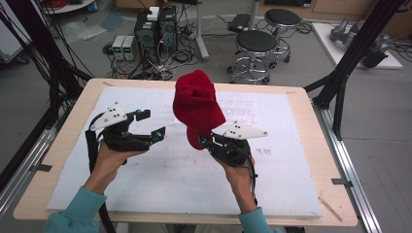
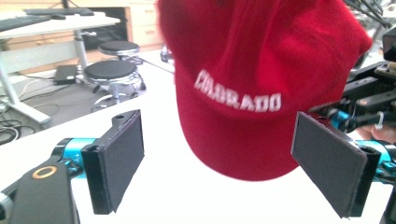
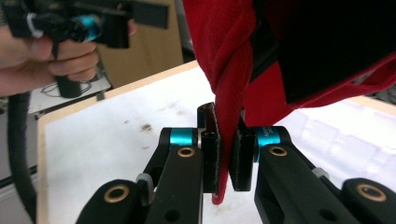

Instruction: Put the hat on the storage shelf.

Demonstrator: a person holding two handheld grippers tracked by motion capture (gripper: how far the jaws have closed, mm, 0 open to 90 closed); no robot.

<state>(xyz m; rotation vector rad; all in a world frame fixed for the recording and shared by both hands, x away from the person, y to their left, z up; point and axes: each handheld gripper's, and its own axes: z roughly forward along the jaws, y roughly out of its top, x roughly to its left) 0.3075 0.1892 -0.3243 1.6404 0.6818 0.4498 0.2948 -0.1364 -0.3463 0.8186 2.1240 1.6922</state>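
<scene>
A red baseball cap [image 1: 195,104] with white "COLORADO" lettering [image 2: 238,97] hangs in the air over the white board. My right gripper [image 1: 206,141] is shut on the cap's lower edge, and the red fabric [image 3: 229,116] is pinched between its two pads. My left gripper [image 1: 151,123] is open to the left of the cap and apart from it. In the left gripper view its pads [image 2: 120,156] stand wide, with the cap's front [image 2: 261,79] between and beyond them.
A white board [image 1: 145,179] covers the wooden table [image 1: 311,126]. Behind the table stand two black stools [image 1: 256,46], computer towers [image 1: 156,30] and tangled cables. Black frame poles [image 1: 357,46] rise at the right.
</scene>
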